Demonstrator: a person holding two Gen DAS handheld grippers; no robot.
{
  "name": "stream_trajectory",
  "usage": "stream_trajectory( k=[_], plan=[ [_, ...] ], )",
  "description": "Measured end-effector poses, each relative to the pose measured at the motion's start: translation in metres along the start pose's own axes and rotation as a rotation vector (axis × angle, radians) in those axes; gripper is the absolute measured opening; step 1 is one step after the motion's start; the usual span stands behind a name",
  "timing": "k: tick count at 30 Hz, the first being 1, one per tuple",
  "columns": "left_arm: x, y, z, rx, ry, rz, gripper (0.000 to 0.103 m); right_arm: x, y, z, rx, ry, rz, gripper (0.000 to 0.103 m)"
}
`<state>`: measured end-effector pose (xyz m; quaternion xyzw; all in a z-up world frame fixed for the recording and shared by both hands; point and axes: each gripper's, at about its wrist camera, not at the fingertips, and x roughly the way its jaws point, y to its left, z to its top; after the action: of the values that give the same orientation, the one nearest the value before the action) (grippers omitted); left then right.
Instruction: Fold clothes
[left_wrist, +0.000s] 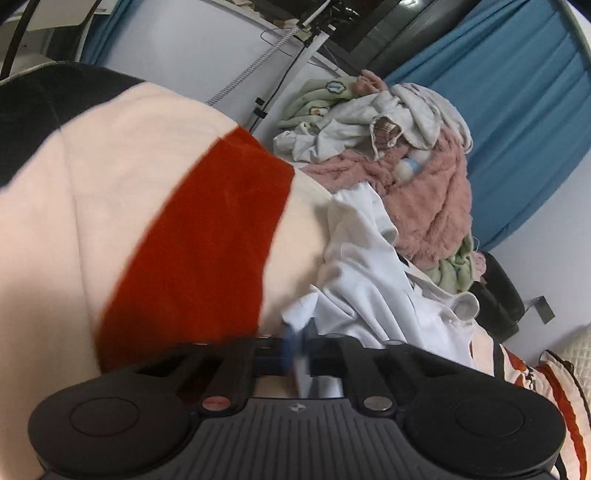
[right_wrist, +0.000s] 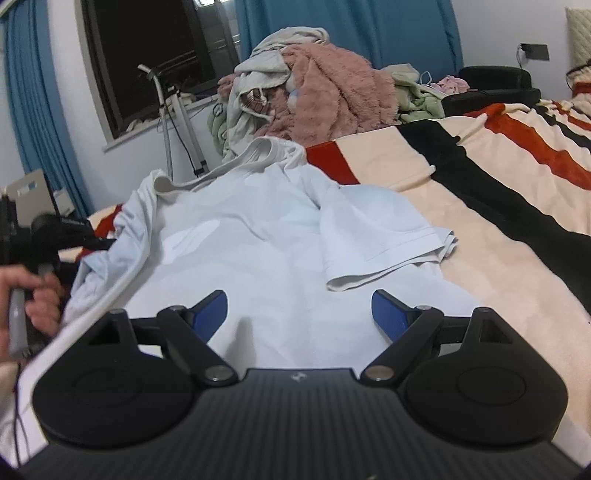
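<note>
A white T-shirt (right_wrist: 258, 236) lies spread on the striped blanket (right_wrist: 498, 229), collar toward the far side, one sleeve (right_wrist: 384, 240) folded out to the right. My right gripper (right_wrist: 299, 314) is open and empty, just above the shirt's lower part. My left gripper (left_wrist: 299, 354) is shut on an edge of the white T-shirt (left_wrist: 369, 277); its view is tilted and blurred. In the right wrist view the left gripper (right_wrist: 74, 236) sits at the shirt's left edge, held by a hand (right_wrist: 33, 299).
A pile of clothes (right_wrist: 325, 85) with a pink fleece, grey and green items sits at the bed's far side. A white tripod (right_wrist: 177, 122), a dark window and blue curtains (right_wrist: 33, 92) stand behind. A black chair (right_wrist: 491, 85) is at far right.
</note>
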<state>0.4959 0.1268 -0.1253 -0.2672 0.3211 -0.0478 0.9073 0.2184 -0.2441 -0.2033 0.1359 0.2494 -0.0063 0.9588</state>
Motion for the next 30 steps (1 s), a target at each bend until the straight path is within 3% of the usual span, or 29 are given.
stream_trajectory(
  k=[3,6,12,14,16,19,20,24,27,30],
  plan=[
    [-0.001,0.005,0.022,0.053,-0.020,0.023,0.004,0.004,0.005,-0.004,-0.028,0.010,-0.013,0.086],
    [-0.020,0.015,0.065,0.092,-0.059,0.096,0.003,0.009,0.009,-0.005,-0.049,0.015,-0.029,0.086],
    [-0.022,0.027,0.154,0.253,-0.119,0.521,0.003,0.019,0.018,-0.009,-0.089,0.022,-0.049,0.088],
    [-0.010,0.041,0.165,0.231,-0.076,0.575,0.004,0.021,0.021,-0.011,-0.104,0.025,-0.052,0.089],
    [-0.007,0.054,0.161,0.181,-0.065,0.557,0.010,0.023,0.023,-0.012,-0.113,0.026,-0.054,0.089],
    [-0.012,0.066,0.147,0.139,-0.085,0.525,0.031,0.025,0.022,-0.012,-0.113,0.027,-0.055,0.088],
    [-0.022,0.072,0.139,0.109,-0.086,0.492,0.039,0.025,0.022,-0.012,-0.113,0.027,-0.055,0.088],
    [-0.089,0.098,0.099,-0.017,-0.108,0.343,0.054,0.025,0.021,-0.010,-0.110,0.028,-0.053,0.088],
    [-0.141,0.116,0.069,-0.143,-0.144,0.246,0.061,0.024,0.022,-0.011,-0.107,0.027,-0.052,0.089],
    [-0.180,0.136,0.034,-0.311,-0.136,0.093,0.064,0.022,0.021,-0.011,-0.093,0.027,-0.045,0.088]
  ],
)
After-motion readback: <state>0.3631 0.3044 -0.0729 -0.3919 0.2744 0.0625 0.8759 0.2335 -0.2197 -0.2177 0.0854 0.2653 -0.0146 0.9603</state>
